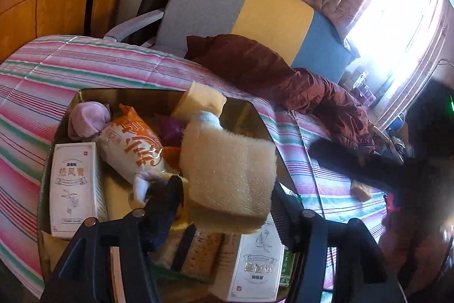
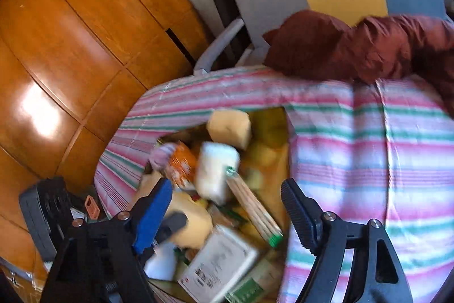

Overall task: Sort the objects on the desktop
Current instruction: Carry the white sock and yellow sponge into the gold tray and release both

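Note:
An open gold box (image 1: 255, 115) sits on the striped cloth and is full of objects. In it lie a cream plush item (image 1: 227, 175), an orange-and-white bag (image 1: 133, 144), a purple soft item (image 1: 88, 119) and two white cartons (image 1: 72, 186) (image 1: 259, 271). My left gripper (image 1: 224, 198) is open, its fingers on either side of the cream plush item's near end; contact cannot be judged. The right wrist view is blurred: the same box (image 2: 272, 155) with a white pack (image 2: 215, 169), a wooden-patterned stick box (image 2: 255, 209) and a white carton (image 2: 218, 263). My right gripper (image 2: 227, 206) is open and empty above the box.
A maroon jacket (image 1: 283, 75) lies on the striped cloth (image 1: 93, 67) behind the box. A grey, yellow and blue chair (image 1: 244, 7) stands behind it. Wooden cabinet doors (image 2: 71, 41) are at left. A black device (image 2: 45, 212) sits low left in the right wrist view.

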A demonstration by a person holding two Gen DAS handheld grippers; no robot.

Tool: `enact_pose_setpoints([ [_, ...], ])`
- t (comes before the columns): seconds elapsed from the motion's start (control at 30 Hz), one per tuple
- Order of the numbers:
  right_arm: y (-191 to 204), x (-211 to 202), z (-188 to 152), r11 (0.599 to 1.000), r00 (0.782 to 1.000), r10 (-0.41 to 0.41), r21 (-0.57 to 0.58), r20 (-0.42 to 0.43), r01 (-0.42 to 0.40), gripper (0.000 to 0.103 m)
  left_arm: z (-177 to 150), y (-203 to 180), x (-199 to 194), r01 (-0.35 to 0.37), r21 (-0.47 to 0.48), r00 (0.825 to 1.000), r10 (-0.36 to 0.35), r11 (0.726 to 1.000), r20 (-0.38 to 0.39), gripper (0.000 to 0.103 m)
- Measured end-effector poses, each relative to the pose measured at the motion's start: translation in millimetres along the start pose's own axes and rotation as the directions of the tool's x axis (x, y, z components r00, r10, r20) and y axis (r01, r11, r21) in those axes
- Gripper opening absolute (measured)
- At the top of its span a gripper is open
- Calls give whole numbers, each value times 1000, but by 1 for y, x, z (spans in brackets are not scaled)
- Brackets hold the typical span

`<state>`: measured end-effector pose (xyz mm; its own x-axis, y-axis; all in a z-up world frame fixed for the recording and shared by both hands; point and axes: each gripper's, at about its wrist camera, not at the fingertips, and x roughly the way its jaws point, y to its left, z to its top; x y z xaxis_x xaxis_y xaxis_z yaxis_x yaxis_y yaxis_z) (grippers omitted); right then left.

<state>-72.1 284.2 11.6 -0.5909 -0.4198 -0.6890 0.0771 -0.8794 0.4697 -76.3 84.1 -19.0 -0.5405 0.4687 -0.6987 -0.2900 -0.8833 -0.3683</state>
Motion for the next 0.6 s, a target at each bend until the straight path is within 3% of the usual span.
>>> enact_pose_setpoints([
  [0.23,-18,-26,-39,998,998,-55,39,20,54,84,-3,-9,-2,-73,23,997,73,997,12,63],
  [0.37,-29,-42,-57,995,997,-72,67,37,69,86,-28,-1,-25,-123,-27,987,125,992,100,62],
  [0.47,-37,-51,-72,993,996,-87,81,35,84,86,-41,0,-33,-158,6,979,156,987,131,62],
  [0.6,-46,-57,-85,990,995,-102,104,21,99,86,-40,13,-12,-200,0,980,200,980,19,59],
])
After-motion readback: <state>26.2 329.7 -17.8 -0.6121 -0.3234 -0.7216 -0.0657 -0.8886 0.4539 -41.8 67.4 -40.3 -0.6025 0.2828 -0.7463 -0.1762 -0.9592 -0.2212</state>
